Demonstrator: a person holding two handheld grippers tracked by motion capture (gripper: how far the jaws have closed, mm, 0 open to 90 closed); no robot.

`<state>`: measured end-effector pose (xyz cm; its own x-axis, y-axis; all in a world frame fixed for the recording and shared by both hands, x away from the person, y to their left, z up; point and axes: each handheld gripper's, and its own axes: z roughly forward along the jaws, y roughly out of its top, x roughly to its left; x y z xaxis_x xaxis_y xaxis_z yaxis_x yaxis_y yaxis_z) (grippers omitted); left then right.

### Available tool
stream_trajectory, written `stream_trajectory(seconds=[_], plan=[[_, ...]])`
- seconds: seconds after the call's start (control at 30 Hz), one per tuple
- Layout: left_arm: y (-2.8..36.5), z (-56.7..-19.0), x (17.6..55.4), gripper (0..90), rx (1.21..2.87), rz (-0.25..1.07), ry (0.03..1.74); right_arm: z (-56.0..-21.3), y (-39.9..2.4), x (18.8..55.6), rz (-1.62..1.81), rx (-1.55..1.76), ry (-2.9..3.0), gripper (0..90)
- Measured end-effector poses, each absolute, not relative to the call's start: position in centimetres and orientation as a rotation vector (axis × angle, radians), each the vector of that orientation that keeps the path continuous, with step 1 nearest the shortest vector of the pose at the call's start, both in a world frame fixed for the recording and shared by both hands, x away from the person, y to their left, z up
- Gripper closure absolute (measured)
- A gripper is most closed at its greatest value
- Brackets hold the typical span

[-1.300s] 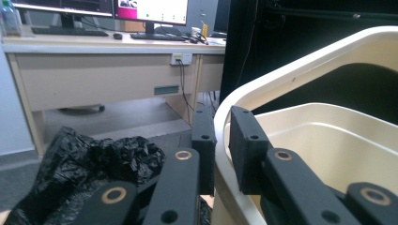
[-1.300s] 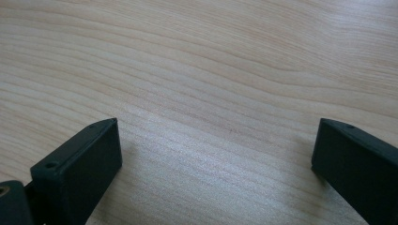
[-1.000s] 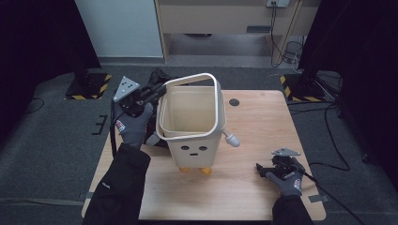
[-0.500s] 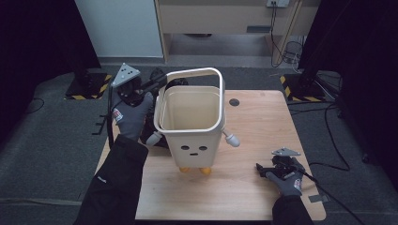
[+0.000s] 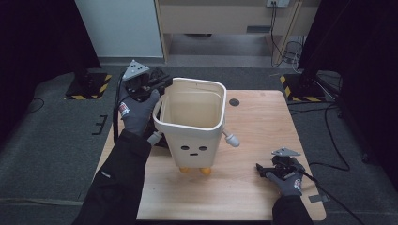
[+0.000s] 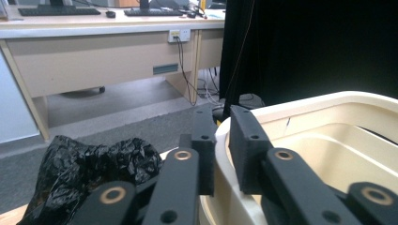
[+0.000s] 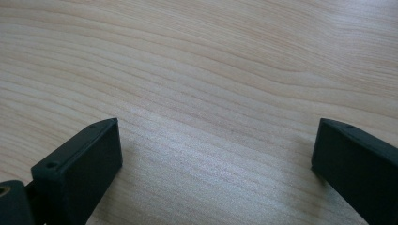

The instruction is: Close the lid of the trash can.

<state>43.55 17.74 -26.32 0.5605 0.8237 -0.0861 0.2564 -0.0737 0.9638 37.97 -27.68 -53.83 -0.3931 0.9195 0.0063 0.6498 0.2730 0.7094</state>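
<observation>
Straddling the rim of the cream bin (image 5: 193, 126) with the left gripper (image 6: 224, 140).

One jaw sits outside the wall, one inside, nearly together with the rim between them, having just eased apart slightly. A black bag (image 6: 89, 161) lies beside it. Farther off, the right gripper (image 5: 277, 165) rests on the table (image 7: 211, 70), jaws apart.

Left gripper (image 5: 162, 89) raised, jaws narrow; right gripper (image 5: 263, 169) low, jaws wide.

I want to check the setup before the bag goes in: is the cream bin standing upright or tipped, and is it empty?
Upright and empty: the cream bin stands on its orange feet on the table, mouth up, and its inside shows bare walls.
</observation>
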Motion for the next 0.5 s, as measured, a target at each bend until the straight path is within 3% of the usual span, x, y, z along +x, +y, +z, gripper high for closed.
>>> stream_trajectory(seconds=[0.3, 0.5], plan=[[18.0, -26.6, 44.1, 67.3, 1.641, 0.598, 0.894, -53.8, -27.7, 38.0, 0.896, 1.413, 2.143, 2.4], [18.2, -27.0, 44.6, 64.1, 1.649, 0.560, 0.888, -53.8, -27.7, 38.0, 0.895, 1.409, 2.144, 2.4]])
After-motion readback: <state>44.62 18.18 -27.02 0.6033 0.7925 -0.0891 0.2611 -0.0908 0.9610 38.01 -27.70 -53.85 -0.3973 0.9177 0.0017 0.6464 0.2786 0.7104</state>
